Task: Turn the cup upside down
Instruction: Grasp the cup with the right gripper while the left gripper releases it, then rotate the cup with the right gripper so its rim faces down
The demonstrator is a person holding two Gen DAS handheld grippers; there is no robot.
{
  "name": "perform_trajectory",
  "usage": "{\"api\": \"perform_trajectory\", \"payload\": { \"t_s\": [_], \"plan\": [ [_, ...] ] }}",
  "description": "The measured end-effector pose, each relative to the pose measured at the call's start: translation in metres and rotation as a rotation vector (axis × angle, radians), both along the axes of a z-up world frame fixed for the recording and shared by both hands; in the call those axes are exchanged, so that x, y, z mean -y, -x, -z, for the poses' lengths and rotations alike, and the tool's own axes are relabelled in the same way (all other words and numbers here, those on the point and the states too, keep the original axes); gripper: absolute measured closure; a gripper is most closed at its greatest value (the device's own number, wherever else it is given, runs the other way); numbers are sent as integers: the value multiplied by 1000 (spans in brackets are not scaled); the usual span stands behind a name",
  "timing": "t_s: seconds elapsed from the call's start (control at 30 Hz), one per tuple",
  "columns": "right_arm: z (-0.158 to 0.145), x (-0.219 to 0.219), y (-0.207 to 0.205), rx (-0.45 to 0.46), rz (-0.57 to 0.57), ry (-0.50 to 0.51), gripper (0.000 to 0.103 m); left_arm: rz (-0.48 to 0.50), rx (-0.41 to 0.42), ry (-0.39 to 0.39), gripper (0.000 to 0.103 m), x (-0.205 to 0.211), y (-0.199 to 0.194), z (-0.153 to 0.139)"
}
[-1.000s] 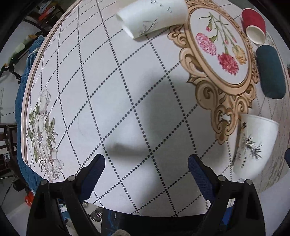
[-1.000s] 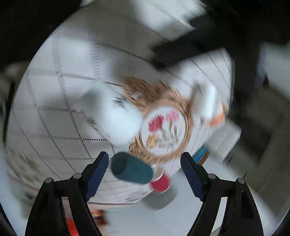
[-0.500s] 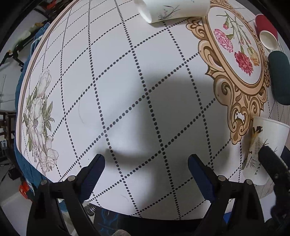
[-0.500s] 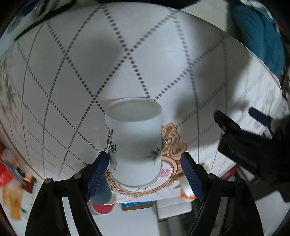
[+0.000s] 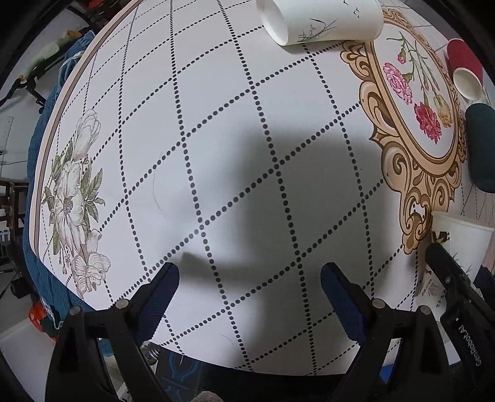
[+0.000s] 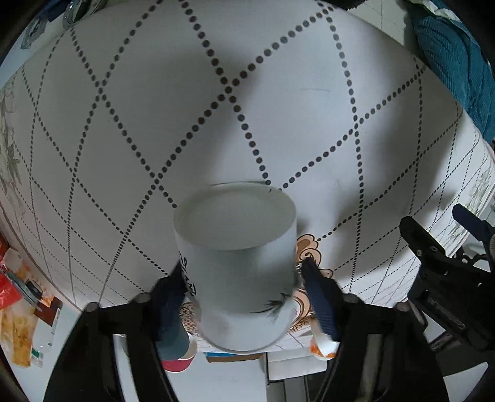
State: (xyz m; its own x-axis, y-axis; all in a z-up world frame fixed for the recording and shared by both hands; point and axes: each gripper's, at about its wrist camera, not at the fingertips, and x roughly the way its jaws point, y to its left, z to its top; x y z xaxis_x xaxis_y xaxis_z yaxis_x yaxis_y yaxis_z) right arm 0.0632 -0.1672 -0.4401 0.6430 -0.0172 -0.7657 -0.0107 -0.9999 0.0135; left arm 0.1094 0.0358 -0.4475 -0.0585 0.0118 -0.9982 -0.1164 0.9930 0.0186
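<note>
Right gripper (image 6: 244, 290) clamps a white paper cup (image 6: 238, 266) by its sides, both blue pads pressed on the wall; flat base faces the camera, cup held over the tablecloth (image 6: 216, 108) near the gold ornate medallion (image 6: 309, 247). Left gripper (image 5: 249, 287) gapes wide, nothing between its fingers, hovering above the dotted-diamond cloth. In the left view the held cup sits at the right edge. Another white cup (image 5: 321, 21) lies on its side at top; red cup (image 5: 464, 68) and dark teal cup (image 5: 481, 148) lie at right.
</note>
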Motion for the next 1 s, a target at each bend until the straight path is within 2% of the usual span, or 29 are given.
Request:
{"api": "perform_trajectory", "payload": {
  "t_s": [0.2, 0.37, 0.6, 0.67, 0.87, 0.97, 1.0],
  "plan": [
    [-1, -8, -11, -2, 30, -13, 36, 12, 2, -5, 9, 2, -12, -8],
    [2, -18, -3, 1, 84, -37, 37, 19, 6, -13, 9, 10, -14, -20],
    [2, -53, -16, 22, 263, -73, 37, 30, 9, -24, 9, 7, -12, -31],
    [1, -61, -22, 28, 332, -85, 37, 34, 12, -25, 9, 2, -13, -33],
    [-4, -85, -46, 42, 635, -98, 36, 47, 19, -35, 9, -3, -22, -44],
    [-3, -96, -69, 49, 850, -103, 36, 57, 22, -46, 9, -6, -27, -49],
    [-3, -100, -80, 52, 953, -110, 36, 61, 22, -49, 9, -8, -28, -50]
  ]
}}
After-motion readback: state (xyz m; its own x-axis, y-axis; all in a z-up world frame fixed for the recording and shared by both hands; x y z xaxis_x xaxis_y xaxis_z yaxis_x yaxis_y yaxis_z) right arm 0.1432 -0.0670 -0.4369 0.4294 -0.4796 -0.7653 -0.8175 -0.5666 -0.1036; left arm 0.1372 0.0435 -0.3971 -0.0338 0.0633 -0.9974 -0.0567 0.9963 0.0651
